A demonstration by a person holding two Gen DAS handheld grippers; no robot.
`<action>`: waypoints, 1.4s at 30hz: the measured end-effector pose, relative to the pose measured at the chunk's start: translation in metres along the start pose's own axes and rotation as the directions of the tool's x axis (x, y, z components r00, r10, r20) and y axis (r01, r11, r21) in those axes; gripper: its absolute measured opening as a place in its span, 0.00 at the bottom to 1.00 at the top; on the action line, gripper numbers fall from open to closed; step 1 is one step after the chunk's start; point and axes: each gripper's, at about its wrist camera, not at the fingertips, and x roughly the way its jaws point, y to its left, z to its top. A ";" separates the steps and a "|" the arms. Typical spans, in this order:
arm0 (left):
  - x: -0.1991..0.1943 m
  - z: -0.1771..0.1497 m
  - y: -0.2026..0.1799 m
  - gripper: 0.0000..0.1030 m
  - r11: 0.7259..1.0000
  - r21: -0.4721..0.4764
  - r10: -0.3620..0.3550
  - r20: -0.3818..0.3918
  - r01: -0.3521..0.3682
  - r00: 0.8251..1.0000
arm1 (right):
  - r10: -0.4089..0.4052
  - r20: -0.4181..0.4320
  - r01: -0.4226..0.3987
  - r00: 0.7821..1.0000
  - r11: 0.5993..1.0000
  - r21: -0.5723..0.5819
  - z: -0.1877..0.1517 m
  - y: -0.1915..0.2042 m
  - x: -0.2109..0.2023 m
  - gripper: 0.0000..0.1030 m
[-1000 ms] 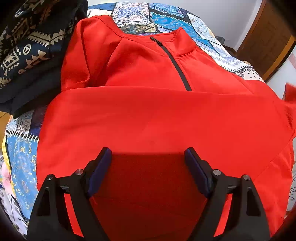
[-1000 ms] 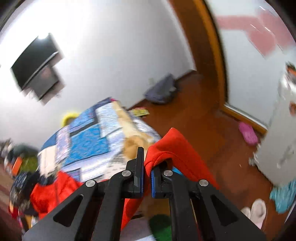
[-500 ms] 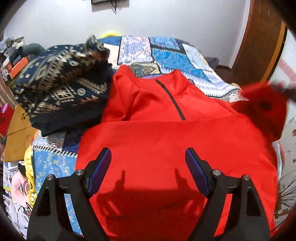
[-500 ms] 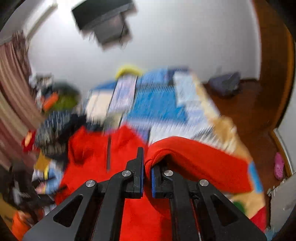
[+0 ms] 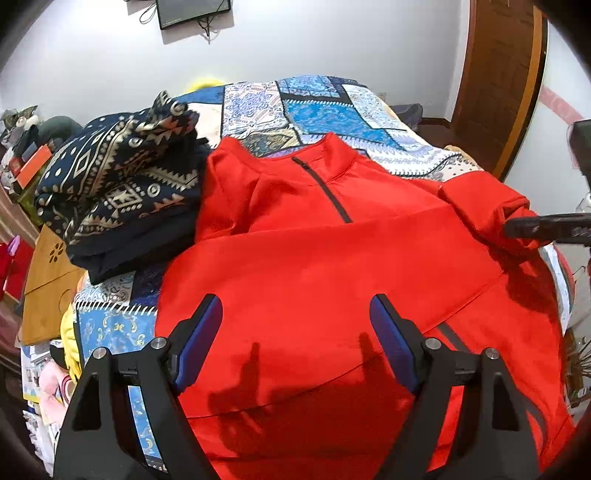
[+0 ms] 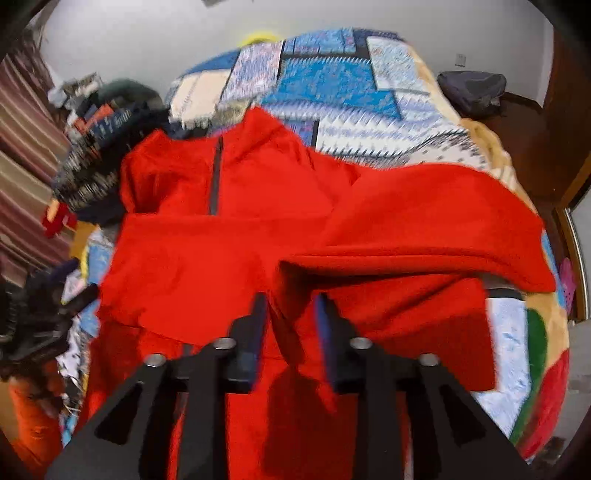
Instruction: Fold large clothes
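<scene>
Left wrist view
- The left gripper point(image 5: 295, 332) has its jaws spread wide; nothing lies between the blue pads point(image 5: 201, 332).
- It hangs over the lower part of the red jacket point(image 5: 314, 258), and its shadow falls on the cloth below. Contact with the cloth cannot be confirmed.
- The red jacket lies across the patchwork bedspread point(image 5: 325, 110), collar toward the far end, with the dark zipper point(image 5: 325, 188) running down from the collar.
- The jacket's lower part is folded up over the chest, covering the lower end of the zipper.
- A folded dark patterned garment point(image 5: 122, 177) lies on the bedspread just beside the jacket's left shoulder, touching it.
- The right gripper point(image 5: 546, 227) enters from the right edge as a black bar at the bunched sleeve point(image 5: 491, 210). Its jaw state cannot be read from this view.
- A wooden door point(image 5: 498, 74) stands at the far right; a dark screen point(image 5: 194, 11) hangs on the white wall.

Right wrist view (blurred)
- The right gripper point(image 6: 291, 317) has its jaws partly apart, with a clear gap between the pads.
- A fold of the red sleeve point(image 6: 406, 236) lies in that gap; the cloth reaches the right pad, but the jaws do not pinch it.
- The sleeve is laid leftward from the jacket's right side, over the body of the red jacket point(image 6: 192, 251).
- The zipper point(image 6: 215, 177) and collar show beyond, with the bedspread point(image 6: 332, 85) behind.
- A dark bag point(image 6: 472, 88) sits on the floor by the far wall.
</scene>
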 end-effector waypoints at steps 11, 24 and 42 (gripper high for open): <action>-0.003 0.019 -0.015 0.79 1.000 -0.016 -0.014 0.034 0.015 0.999 | -0.089 0.152 0.028 0.984 0.931 0.363 -0.002 -0.114 -0.037 0.59; 0.006 0.017 -0.018 0.79 0.999 -0.031 -0.016 0.008 0.017 1.000 | -0.066 0.130 -0.033 0.989 0.770 0.637 -0.007 -0.193 0.026 0.57; -0.023 0.010 0.009 0.79 0.997 -0.073 0.026 0.076 -0.021 0.997 | -0.018 0.408 -0.050 0.913 0.986 0.157 0.090 -0.022 -0.072 0.05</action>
